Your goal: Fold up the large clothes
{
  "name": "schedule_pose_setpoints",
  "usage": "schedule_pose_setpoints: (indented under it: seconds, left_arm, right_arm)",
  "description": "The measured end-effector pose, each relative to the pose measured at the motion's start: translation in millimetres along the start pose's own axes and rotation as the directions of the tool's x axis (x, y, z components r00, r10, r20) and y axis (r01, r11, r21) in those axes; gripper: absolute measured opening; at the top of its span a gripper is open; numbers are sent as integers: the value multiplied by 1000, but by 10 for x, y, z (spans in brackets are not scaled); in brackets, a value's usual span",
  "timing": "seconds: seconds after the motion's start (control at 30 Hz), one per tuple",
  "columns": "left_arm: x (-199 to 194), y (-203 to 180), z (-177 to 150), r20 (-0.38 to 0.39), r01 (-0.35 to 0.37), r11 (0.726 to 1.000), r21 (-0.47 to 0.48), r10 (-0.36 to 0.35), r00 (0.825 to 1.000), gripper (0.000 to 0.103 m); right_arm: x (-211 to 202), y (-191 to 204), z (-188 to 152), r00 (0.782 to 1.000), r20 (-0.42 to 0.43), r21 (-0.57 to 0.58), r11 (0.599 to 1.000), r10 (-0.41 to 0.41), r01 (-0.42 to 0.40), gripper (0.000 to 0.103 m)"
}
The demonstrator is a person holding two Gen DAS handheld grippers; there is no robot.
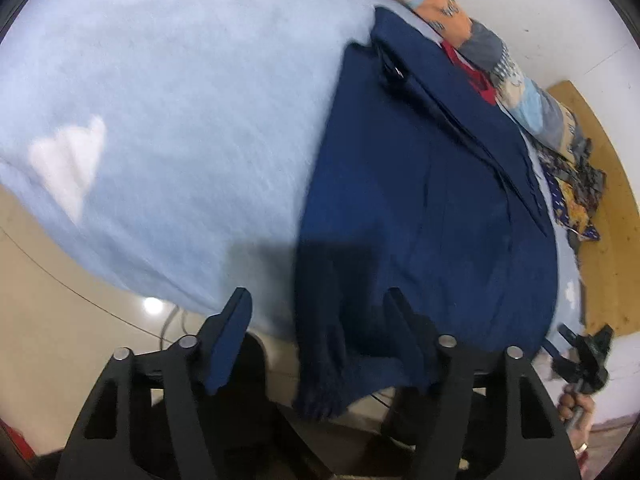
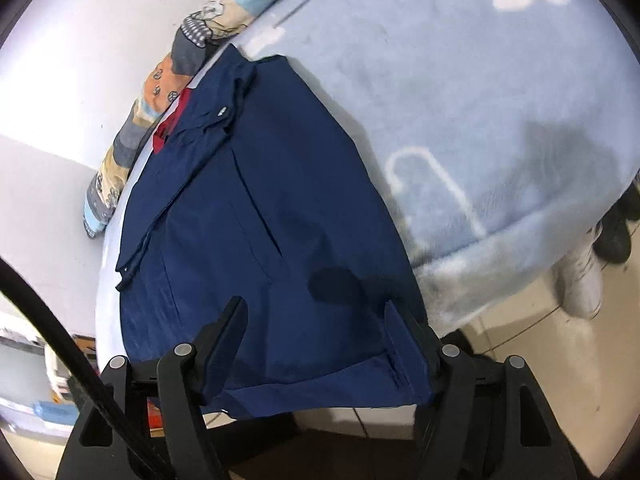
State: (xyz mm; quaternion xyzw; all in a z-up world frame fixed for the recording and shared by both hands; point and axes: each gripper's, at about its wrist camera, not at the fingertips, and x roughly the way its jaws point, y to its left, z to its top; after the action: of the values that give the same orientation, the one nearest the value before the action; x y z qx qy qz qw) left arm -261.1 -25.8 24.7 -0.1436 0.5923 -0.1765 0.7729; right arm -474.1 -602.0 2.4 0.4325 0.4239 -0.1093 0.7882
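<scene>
A navy jacket [image 1: 420, 208] is lying spread on a pale blue blanket [image 1: 180, 112] covering the bed, its near hem hanging over the edge; the left gripper [image 1: 320, 312] is hovering at that hem with jaws partly apart, cloth lying between them, though I cannot tell whether the pads are pressing; the right gripper [image 2: 316, 320] is standing wide over the hem in its own view, gripping nothing; a patterned quilt [image 2: 168, 84] is lying along the wall.

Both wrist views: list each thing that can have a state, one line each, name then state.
Navy jacket: spread flat, hem hanging over the bed's edge.
Light blue blanket: spread over the bed.
Left gripper: open.
Right gripper: open.
Patterned quilt: bunched along the wall.
</scene>
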Motion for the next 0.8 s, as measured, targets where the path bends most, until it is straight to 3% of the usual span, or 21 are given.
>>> schedule_pose_setpoints:
  seconds: [0.3, 0.5, 0.57, 0.7, 0.8]
  left_arm:
    - [377, -275, -224, -125, -14, 997, 74, 23, 992, 65]
    - [515, -471, -303, -128, -85, 982, 169, 107, 986, 65]
    - [540, -520, -317, -127, -92, 981, 174, 115, 985, 65]
    - [603, -445, -296, -148, -90, 987, 132, 109, 983, 65]
    - [678, -410, -273, -171, -73, 992, 102, 89, 981, 65]
  right_arm:
    - [45, -55, -6, 1000, -13, 17, 1000, -15, 16, 76]
    - [82, -57, -26, 999, -29, 11, 999, -30, 30, 76]
    - [85, -37, -49, 998, -32, 1, 998, -58, 58, 76]
    - [-107, -178, 61, 992, 66, 63, 993, -105, 101, 76]
    - [32, -315, 77, 997, 6, 127, 989, -72, 71, 76]
